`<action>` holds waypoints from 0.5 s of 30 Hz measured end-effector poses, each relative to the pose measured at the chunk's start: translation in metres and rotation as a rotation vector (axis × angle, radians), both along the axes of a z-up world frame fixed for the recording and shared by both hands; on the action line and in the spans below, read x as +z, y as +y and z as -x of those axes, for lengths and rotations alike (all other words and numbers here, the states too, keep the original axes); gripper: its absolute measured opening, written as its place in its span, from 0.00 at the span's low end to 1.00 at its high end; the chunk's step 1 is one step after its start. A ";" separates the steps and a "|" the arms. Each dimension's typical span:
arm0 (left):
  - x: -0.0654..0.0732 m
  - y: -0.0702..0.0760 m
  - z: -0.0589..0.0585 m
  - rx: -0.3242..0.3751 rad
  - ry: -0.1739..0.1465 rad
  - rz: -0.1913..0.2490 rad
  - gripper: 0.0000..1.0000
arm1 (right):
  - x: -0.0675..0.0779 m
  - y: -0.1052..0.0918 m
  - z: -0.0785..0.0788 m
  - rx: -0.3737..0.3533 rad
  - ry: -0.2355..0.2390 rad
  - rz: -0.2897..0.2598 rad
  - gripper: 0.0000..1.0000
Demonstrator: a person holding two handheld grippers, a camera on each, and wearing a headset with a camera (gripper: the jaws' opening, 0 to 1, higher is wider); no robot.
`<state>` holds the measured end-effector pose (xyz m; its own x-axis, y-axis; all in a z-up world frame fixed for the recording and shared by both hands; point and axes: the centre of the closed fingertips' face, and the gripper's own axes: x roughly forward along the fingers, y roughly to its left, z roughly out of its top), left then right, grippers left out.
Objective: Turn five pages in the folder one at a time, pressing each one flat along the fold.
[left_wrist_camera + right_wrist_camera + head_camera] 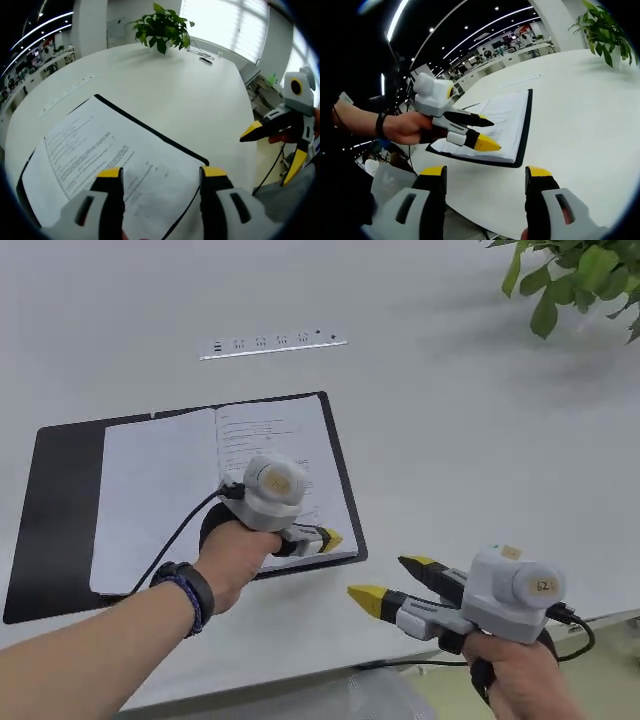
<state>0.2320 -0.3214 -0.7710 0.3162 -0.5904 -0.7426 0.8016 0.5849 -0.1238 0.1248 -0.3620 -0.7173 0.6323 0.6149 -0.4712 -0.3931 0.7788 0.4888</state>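
The tabletop (460, 450) is plain white with a smooth matte face, and its curved edge shows in the left gripper view. A black folder (58, 510) lies open and flat on it close to the near edge, its left cover bare. White pages (160, 490) are spread over the rest, the right one printed with text. Beyond the folder, well apart from it, a narrow socket strip (272, 342) sits flush in the surface. A leafy green plant (580, 275) stands at the far side, and near it lies a small dark item (206, 60) with a thin cable.
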 end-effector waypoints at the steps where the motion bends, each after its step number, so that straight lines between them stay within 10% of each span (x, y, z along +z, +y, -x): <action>1: -0.003 -0.002 0.000 0.014 0.006 0.001 0.61 | -0.002 -0.001 0.001 -0.001 0.005 -0.002 0.62; 5: -0.008 -0.011 0.002 0.038 -0.001 0.004 0.63 | -0.009 -0.002 0.005 0.008 0.030 -0.003 0.61; 9: -0.016 -0.005 0.002 -0.055 -0.106 -0.102 0.60 | -0.010 -0.004 0.005 0.006 0.034 -0.010 0.61; 15: -0.014 0.002 0.000 -0.047 -0.073 -0.065 0.52 | -0.013 -0.007 0.001 0.002 0.041 -0.019 0.58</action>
<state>0.2320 -0.3199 -0.7848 0.3436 -0.5572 -0.7560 0.8339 0.5513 -0.0273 0.1234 -0.3689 -0.7300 0.6117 0.6249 -0.4851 -0.3736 0.7687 0.5192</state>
